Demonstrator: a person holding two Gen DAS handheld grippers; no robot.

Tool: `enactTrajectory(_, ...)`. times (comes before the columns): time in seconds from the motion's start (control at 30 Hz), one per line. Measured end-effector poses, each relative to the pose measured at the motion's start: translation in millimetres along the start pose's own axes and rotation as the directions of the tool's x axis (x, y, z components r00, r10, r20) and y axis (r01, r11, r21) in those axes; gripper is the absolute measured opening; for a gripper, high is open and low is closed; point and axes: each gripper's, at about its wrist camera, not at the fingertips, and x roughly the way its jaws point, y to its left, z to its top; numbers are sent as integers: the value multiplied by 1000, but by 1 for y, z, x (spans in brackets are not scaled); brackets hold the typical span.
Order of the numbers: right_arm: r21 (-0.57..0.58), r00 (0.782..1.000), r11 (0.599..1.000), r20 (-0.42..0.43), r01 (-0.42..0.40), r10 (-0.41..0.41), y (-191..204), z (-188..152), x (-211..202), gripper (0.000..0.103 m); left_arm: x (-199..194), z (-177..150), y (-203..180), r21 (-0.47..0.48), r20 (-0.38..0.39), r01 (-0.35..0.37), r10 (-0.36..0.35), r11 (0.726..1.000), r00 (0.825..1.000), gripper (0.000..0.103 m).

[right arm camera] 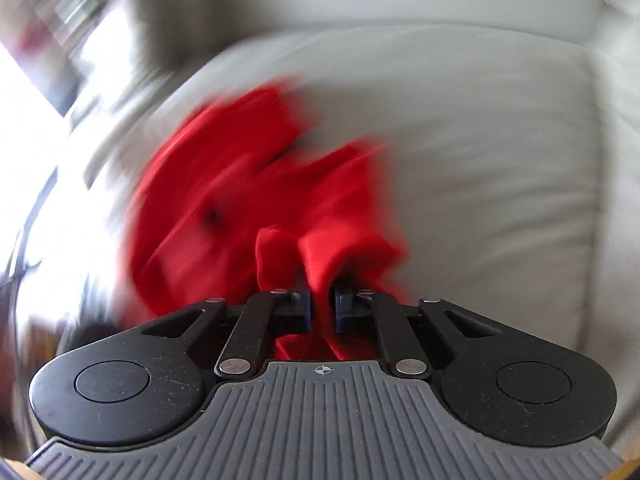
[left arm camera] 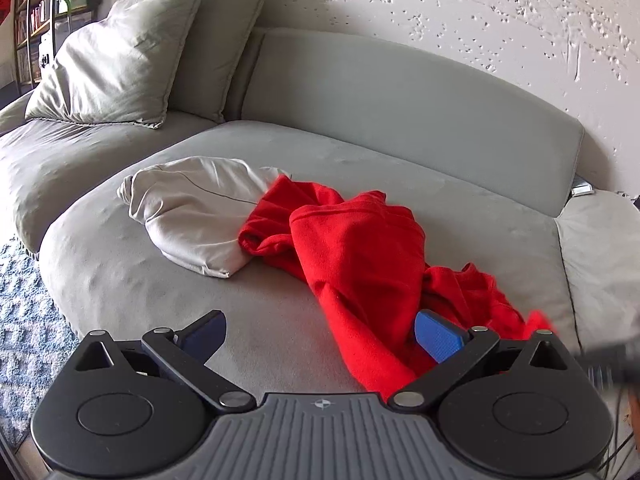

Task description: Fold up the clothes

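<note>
— Fabric first: where does the crumpled red fleece garment (left arm camera: 360, 248) sit?

— On the seat of the grey suede sofa (left arm camera: 120, 280), spread from the middle toward the near right. Its far left end overlaps the pale beige bundle of folded cloth (left arm camera: 188, 216), which lies just to its left on the same seat.

— And the left gripper (left arm camera: 320, 334)?

— Its 2 fingers stand wide apart, holding nothing. The blue-padded right finger (left arm camera: 438, 338) lies against the near edge of the red garment, and a strip of red runs down between the fingers toward the gripper body. The left finger (left arm camera: 206, 334) is over bare sofa.

— The right gripper (right arm camera: 322, 304)?

— Its fingers are drawn close together, clamped on a bunched fold of the same red fleece garment (right arm camera: 240, 184). The cloth rises from between the pads and trails down behind them. That view is heavily blurred, so beyond the red mass and the pale sofa cushion (right arm camera: 500, 160) little can be told.

— Anything else in the left view?

— 2 grey-green square pillows (left arm camera: 120, 60) lean at the far left of the sofa against a white textured wall (left arm camera: 440, 12). A bookshelf (left arm camera: 36, 16) stands in the far left corner, and a blue patterned rug (left arm camera: 24, 312) covers the floor at left.
</note>
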Motion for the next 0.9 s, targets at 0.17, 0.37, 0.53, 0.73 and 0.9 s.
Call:
enactTrajectory(0.17, -146, 986, 989, -168, -15, -9, 57, -38, -12, 17, 3, -2, -14, 37, -10, 40, -40, 999, 999, 101)
enactTrajectory(0.37, -6, 995, 998, -80, -57, 56, 24, -10, -52, 56, 21, 7, -47, 54, -51, 118, -115, 992, 992, 96)
enactTrajectory(0.53, 175, 998, 984, 53, 13, -23, -14, 15, -84, 59, 35, 15, -75, 65, -86, 183, -177, 981, 980, 77)
enactTrajectory(0.73, 376, 991, 926, 128, -21, -30, -68, 11, -94, 59, 76, 42, -127, 44, -179, 241, -230, 970, 957, 84)
enactTrajectory(0.9, 504, 985, 863, 161, -30, -60, -101, -1, -76, 59, 122, 47, -199, 223, -292, 192, -122, 956, 949, 84)
